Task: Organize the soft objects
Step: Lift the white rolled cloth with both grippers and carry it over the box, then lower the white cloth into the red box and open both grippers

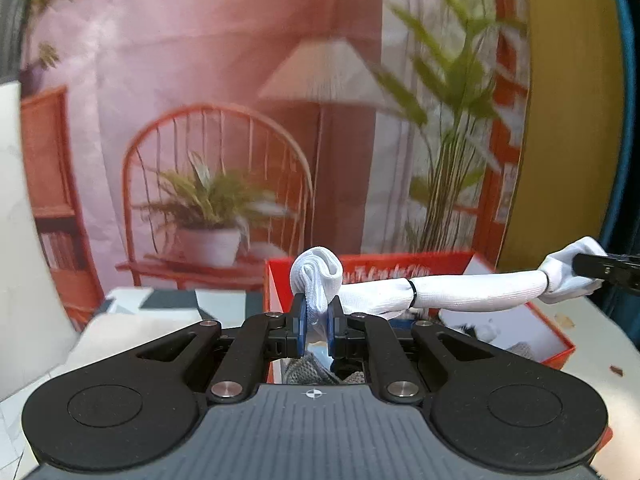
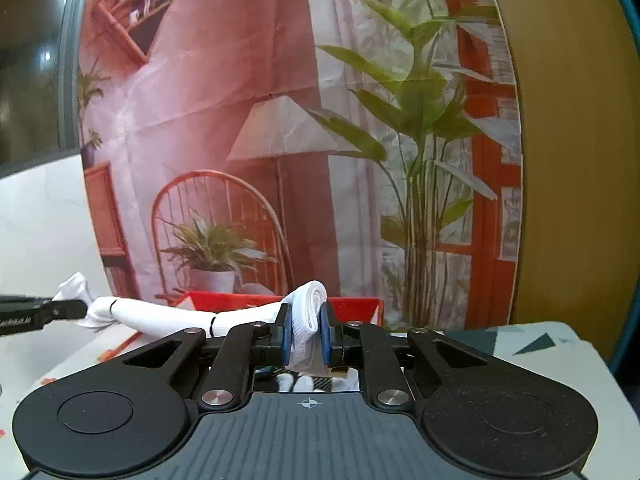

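A long white sock with a thin black band around its middle hangs stretched in the air between both grippers. My left gripper is shut on one bunched end of it, which bulges above the blue pads. The right gripper shows at the far right edge, clamped on the other end. In the right wrist view my right gripper is shut on a folded end of the sock, and the left gripper holds the far end at the left. An open red box lies below the sock.
The red box holds grey knit and white soft items, mostly hidden by the grippers. It sits on a table with a white and dark geometric cloth. A printed backdrop of a chair, lamp and plants stands close behind.
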`<state>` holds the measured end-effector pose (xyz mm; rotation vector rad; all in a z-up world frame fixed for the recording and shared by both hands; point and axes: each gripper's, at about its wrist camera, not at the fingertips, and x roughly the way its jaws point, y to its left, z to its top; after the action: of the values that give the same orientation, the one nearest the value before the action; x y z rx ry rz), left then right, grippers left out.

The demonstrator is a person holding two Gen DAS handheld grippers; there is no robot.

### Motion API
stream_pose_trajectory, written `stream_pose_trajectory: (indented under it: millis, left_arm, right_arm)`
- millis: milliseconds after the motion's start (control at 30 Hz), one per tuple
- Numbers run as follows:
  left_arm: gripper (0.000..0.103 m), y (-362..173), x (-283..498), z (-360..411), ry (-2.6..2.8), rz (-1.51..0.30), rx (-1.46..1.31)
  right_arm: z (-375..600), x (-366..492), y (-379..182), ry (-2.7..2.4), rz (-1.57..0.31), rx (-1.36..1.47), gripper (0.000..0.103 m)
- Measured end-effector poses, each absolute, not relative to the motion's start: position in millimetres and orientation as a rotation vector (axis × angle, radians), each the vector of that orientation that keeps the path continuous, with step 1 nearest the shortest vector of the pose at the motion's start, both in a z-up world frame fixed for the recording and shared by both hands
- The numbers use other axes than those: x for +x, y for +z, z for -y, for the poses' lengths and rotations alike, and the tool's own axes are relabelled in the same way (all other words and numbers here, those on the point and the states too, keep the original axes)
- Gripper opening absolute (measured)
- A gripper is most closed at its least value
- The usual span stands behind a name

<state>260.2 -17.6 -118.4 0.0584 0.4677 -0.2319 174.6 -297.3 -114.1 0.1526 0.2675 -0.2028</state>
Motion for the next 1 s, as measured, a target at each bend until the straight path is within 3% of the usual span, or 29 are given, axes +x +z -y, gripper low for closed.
stream_pose_trajectory:
  millis: [300, 800, 867, 1000]
  left_arm:
    - [0.011, -165, 292, 32, -0.251, -0.627, 0.162]
    - [0.013, -191, 324, 49, -0.284, -0.756, 0.203]
    - [0.017, -190, 323, 47, -0.293, -0.737, 0.198]
    - [0.049, -184, 318, 43, -0.311, -0.694, 0.172]
  right_arm:
    - [292, 205, -148, -0.206, -0.410, 0.081, 0.012]
    - [262, 266, -179, -0.112, -0.589, -0.058, 0.011]
    - [262, 269, -182, -0.108, -0.603, -0.044, 0.011]
    - [265, 269, -186, -0.122, -0.610, -0.017, 0.014]
